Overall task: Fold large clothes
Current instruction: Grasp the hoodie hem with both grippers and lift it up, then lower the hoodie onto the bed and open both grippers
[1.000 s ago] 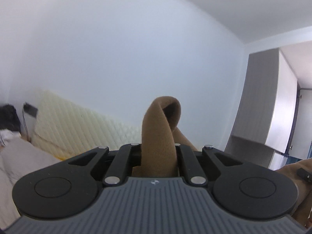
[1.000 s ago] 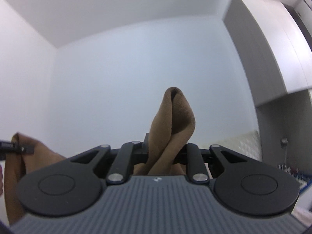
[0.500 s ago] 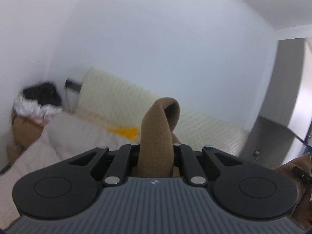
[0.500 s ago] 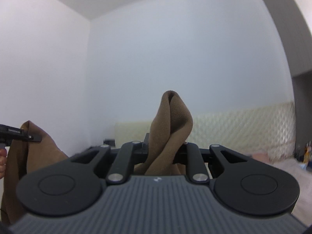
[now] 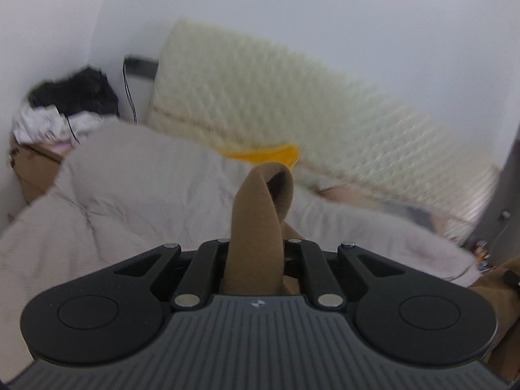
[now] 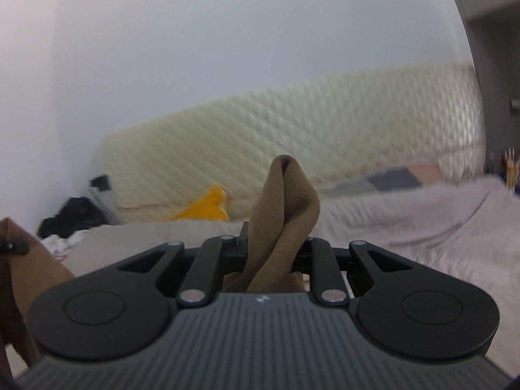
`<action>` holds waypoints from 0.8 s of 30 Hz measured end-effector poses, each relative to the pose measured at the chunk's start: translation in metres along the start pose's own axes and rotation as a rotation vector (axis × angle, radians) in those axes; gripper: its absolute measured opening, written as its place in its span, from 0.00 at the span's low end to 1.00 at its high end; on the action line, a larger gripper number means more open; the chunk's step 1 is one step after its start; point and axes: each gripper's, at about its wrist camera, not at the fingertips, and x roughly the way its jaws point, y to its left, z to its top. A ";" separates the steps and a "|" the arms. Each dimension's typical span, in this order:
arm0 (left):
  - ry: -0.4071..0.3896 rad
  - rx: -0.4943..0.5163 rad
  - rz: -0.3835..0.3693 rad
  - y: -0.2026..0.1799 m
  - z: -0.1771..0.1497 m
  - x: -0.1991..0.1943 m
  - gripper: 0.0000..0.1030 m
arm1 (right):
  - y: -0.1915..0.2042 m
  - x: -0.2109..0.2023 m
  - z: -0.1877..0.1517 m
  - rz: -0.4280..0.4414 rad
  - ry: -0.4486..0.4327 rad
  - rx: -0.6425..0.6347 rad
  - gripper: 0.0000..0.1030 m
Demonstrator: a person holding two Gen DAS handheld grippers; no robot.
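A brown knit garment (image 5: 256, 227) is held up in the air by both grippers above a bed. My left gripper (image 5: 256, 253) is shut on a fold of the garment that sticks up between its jaws. My right gripper (image 6: 276, 253) is shut on another fold of the garment (image 6: 279, 221). More of the brown cloth hangs at the left edge of the right wrist view (image 6: 22, 279) and at the right edge of the left wrist view (image 5: 500, 286). The fingertips are hidden behind the cloth.
A bed with a grey quilt (image 5: 123, 195) lies below and ahead, also in the right wrist view (image 6: 422, 224). A cream quilted headboard (image 5: 276, 104) stands behind it. A yellow cloth (image 6: 204, 208) lies by the headboard. Dark and white clothes (image 5: 65, 107) are piled on a box at the left.
Both cameras have tipped downward: the views went from wall and ceiling to the bed and headboard. Both grippers stay shut on the brown garment.
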 end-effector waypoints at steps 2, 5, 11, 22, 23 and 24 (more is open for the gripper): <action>0.061 -0.007 0.017 0.013 -0.008 0.078 0.12 | -0.007 0.035 -0.017 -0.025 0.045 0.015 0.18; 0.154 0.014 0.043 0.032 -0.031 0.171 0.12 | -0.017 0.089 -0.060 -0.052 0.141 0.000 0.18; 0.288 0.053 0.096 0.060 -0.077 0.297 0.12 | -0.024 0.168 -0.106 -0.101 0.302 -0.032 0.18; 0.380 0.100 0.120 0.057 -0.094 0.332 0.26 | -0.040 0.197 -0.122 -0.128 0.377 0.018 0.27; 0.386 0.110 0.119 0.055 -0.091 0.324 0.51 | -0.042 0.198 -0.120 -0.131 0.371 0.030 0.31; 0.385 0.120 0.123 0.052 -0.087 0.309 0.74 | -0.043 0.199 -0.118 -0.132 0.368 0.043 0.35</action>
